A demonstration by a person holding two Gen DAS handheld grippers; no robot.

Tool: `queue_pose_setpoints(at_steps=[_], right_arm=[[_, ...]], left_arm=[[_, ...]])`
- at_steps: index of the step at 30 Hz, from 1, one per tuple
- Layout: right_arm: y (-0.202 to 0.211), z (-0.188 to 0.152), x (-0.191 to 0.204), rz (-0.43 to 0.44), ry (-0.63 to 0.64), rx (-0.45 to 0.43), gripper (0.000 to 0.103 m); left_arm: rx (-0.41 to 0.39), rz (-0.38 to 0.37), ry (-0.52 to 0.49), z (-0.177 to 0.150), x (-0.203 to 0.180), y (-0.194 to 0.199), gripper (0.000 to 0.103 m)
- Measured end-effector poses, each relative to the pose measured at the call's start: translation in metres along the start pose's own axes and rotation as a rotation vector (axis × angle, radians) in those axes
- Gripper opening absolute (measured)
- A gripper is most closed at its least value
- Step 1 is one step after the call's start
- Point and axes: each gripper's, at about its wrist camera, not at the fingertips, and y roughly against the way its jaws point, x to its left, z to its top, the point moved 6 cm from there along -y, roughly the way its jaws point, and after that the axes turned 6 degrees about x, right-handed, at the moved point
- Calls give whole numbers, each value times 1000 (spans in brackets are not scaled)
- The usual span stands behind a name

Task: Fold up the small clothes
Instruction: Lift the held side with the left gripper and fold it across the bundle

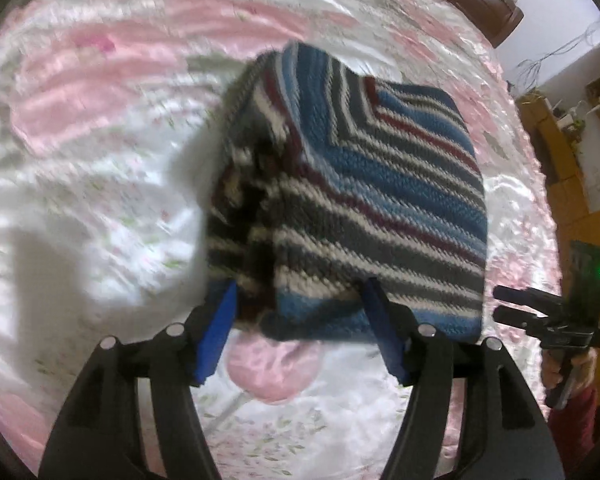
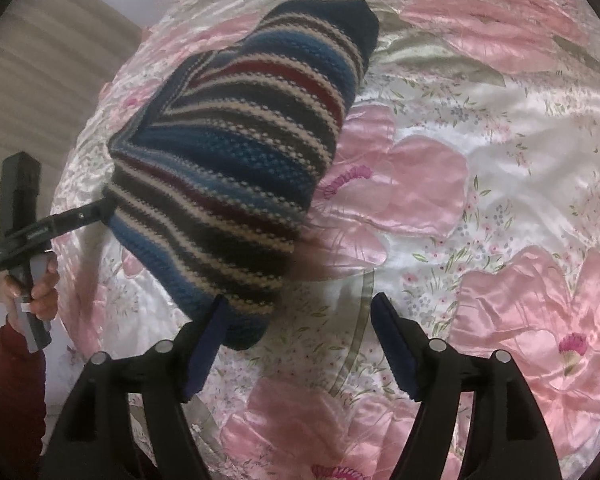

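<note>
The striped knit garment (image 1: 364, 200) lies folded on the pink floral bed cover (image 2: 500, 160). Left gripper (image 1: 300, 300) jaws apart against its near edge; right gripper (image 2: 300, 312) jaws apart over bare satin beside it.

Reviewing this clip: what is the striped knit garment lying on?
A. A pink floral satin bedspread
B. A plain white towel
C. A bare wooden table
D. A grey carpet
A: the striped knit garment lies on shiny pink-flowered fabric, the satin bedspread, which fills both views.
</note>
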Motion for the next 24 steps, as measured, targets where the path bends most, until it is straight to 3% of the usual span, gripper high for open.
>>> queue_pose_setpoints(at_steps=[2,3,5,6,13,17,19,24], right_arm=[[0,0,0,-3,-6,4,74],[-1,0,0,-3,-8,6,74],[-2,0,1,-2,-10,7,74],[-2,1,1,-1,-12,8,74],[-10,3,16,23,-8,12,74],[-15,3,25,35,17,17,74],[-20,3,26,36,21,25,74],[-33,-2,22,40,4,43,74]], left_arm=[[-9,13,-15,0,-1,-1,63],[-13,22,-19,0,-2,-1,55],[-12,64,-39,-1,-2,-2,31],[-7,67,-54,-2,-4,-2,9],[-94,87,-109,7,-13,30,8],[-181,148,-166,22,-8,69,7],[-169,191,-185,25,-1,66,8],[-3,233,-141,7,28,-2,8]])
